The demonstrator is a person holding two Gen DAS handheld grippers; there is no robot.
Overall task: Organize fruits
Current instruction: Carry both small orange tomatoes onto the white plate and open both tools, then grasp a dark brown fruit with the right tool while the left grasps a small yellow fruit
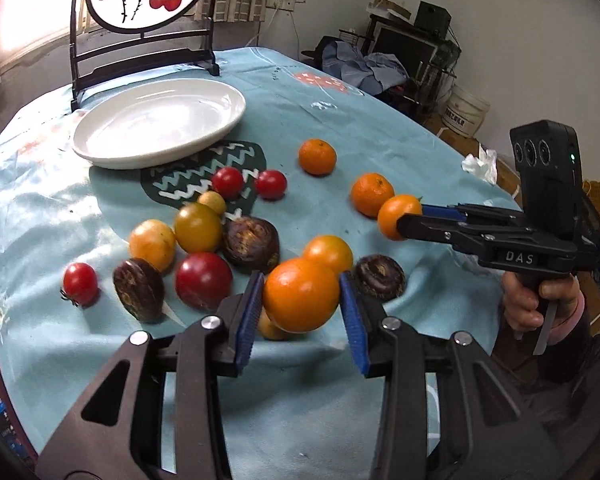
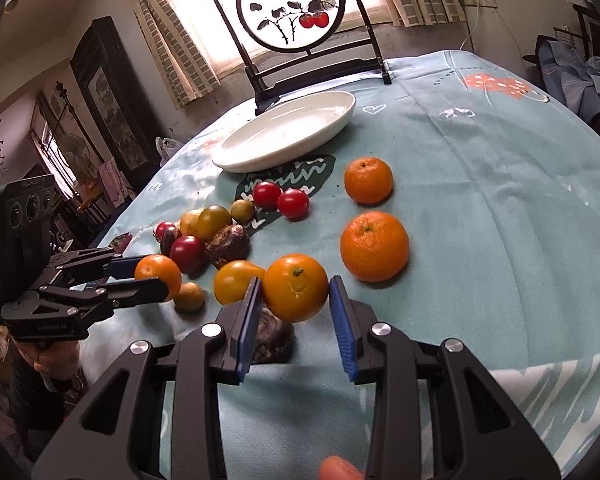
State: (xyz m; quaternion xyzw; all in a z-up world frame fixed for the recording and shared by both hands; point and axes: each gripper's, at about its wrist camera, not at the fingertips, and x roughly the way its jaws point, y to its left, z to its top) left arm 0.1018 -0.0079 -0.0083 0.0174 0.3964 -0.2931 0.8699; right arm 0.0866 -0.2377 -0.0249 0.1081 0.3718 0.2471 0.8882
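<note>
My left gripper (image 1: 301, 312) is shut on an orange fruit (image 1: 301, 295) and holds it above the cloth; the same gripper shows in the right wrist view (image 2: 156, 276) at the left. My right gripper (image 2: 294, 312) is shut on another orange fruit (image 2: 296, 287); it shows in the left wrist view (image 1: 410, 216) at the right. A white plate (image 1: 112, 152) stands empty at the back, also in the right wrist view (image 2: 236, 164). Two tangerines (image 2: 374, 246), red, yellow and dark fruits (image 1: 202, 280) lie between.
A round painted screen on a dark stand (image 2: 292, 4) rises behind the plate. The table wears a light blue cloth (image 2: 500, 220). A white bucket (image 1: 464, 110) and dark furniture (image 1: 412, 52) stand beyond the table's right edge.
</note>
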